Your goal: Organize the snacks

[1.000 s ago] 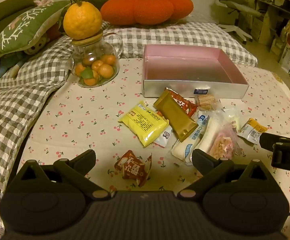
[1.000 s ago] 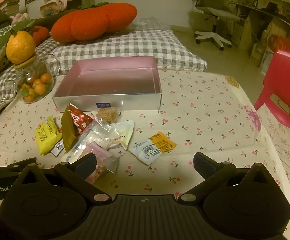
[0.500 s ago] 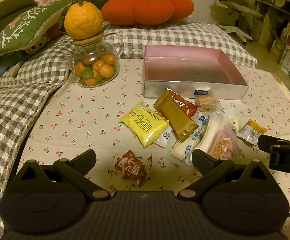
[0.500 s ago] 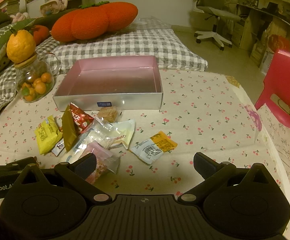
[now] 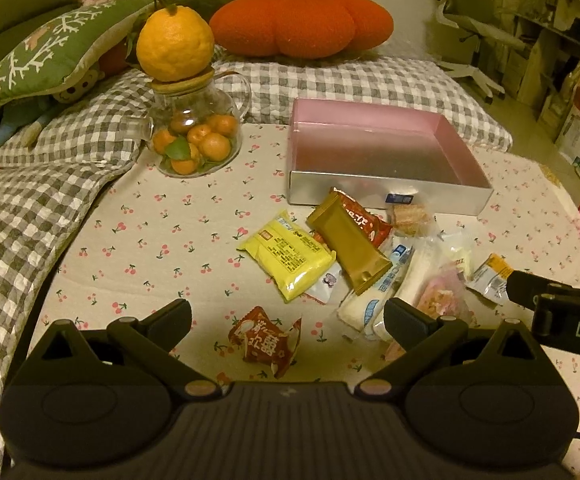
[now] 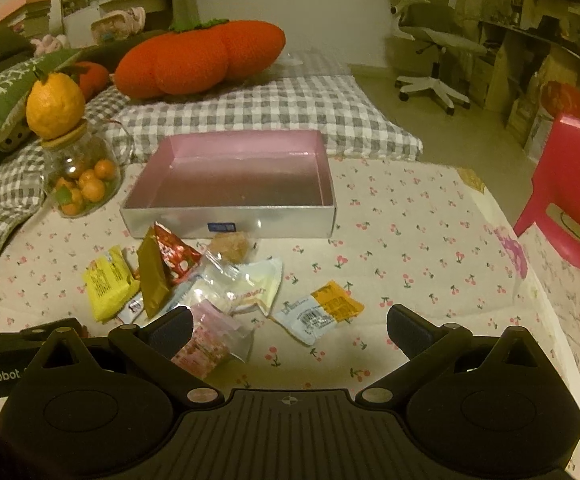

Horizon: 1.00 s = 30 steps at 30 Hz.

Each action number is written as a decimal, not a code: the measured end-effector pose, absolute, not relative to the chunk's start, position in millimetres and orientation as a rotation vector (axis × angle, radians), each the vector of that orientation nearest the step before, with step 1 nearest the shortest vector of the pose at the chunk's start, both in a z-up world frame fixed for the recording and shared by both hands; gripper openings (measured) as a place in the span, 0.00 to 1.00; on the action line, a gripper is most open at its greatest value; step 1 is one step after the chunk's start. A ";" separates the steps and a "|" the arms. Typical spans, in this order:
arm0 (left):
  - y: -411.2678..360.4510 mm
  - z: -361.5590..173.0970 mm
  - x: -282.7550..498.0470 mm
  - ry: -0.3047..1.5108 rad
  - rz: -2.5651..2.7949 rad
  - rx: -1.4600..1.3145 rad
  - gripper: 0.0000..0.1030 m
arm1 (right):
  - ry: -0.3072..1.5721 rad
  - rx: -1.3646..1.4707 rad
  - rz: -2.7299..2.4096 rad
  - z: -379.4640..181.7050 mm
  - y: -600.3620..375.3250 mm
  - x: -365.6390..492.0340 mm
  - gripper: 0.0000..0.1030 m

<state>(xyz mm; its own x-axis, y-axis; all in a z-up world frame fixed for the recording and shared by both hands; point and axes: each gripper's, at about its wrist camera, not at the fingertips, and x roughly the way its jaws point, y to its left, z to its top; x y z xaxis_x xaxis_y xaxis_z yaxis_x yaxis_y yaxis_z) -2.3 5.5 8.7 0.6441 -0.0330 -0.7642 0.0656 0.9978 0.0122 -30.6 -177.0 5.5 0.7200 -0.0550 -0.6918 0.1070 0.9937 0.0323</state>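
**Snacks loose beside bare box**

Print on the red packet (image 5: 265, 335) too small to read; pink bag (image 6: 206, 340) partly hidden behind the right gripper (image 6: 288, 322). Silver box (image 5: 385, 192) with pink lining, nothing inside. Glass jar (image 5: 194, 142) full of small oranges. Snack pile (image 5: 353, 256) on the cloth just before the box. Left gripper (image 5: 287, 312) and right gripper both spread wide, gripping nothing.

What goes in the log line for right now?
left tool: open | right tool: open | box: no snacks | red snack: below left tool
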 end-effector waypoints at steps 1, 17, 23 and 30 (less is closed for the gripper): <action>5.3 9.2 -3.0 0.864 -0.056 0.044 1.00 | 0.758 0.072 -0.090 5.6 -176.8 -30.2 1.00; 2.3 9.5 -4.2 0.847 -0.049 0.069 1.00 | 0.749 0.063 -0.087 5.8 -174.1 -31.1 1.00; 2.8 9.3 -4.6 0.846 -0.049 0.071 1.00 | 0.756 0.065 -0.086 5.0 -174.1 -30.2 1.00; 5.4 9.4 -4.0 0.853 -0.047 0.069 1.00 | 0.771 0.075 -0.082 3.4 -174.4 -29.5 1.00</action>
